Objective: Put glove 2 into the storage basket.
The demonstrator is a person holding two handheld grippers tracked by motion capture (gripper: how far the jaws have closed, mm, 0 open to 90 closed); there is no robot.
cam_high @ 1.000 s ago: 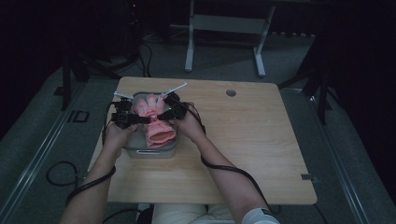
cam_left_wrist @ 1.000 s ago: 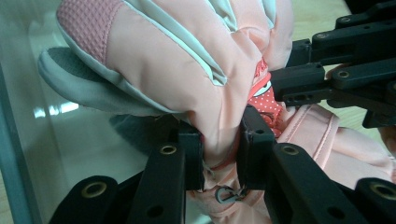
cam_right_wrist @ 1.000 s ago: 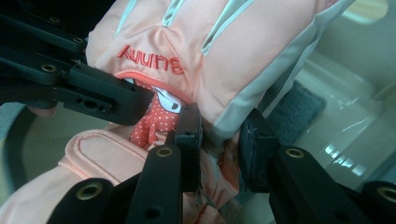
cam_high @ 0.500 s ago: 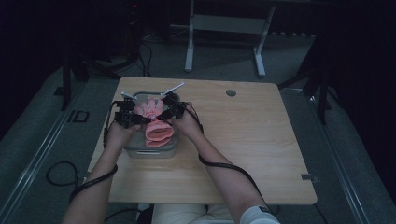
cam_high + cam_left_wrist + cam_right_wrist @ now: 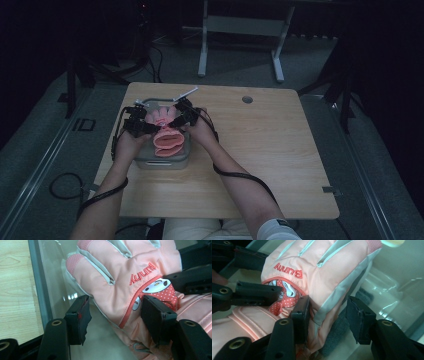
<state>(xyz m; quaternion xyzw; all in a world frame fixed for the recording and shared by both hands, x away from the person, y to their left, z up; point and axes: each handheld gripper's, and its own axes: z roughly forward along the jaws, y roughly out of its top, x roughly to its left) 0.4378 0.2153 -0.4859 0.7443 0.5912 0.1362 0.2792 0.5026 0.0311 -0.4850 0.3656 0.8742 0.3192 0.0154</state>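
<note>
My left gripper (image 5: 113, 317) has its jaws spread wide: the left pad hangs over the clear floor of the bin, while the right pad presses on the back of the pink winter glove (image 5: 120, 280) at the polka-dot bunny patch (image 5: 160, 290). I grip nothing with it. My right gripper (image 5: 328, 312) is also released, one pad lying against the glove (image 5: 319, 267) beside that same patch, the other standing free over the bin's clear wall. From each side I see the other gripper's black jaws reaching in across the glove. The glove lies inside the clear plastic bin (image 5: 162, 161), fingers pointing away from me, cuff opening toward me. The bin sits on the far left part of the wooden table (image 5: 280, 150), and both my hands meet over it.
</note>
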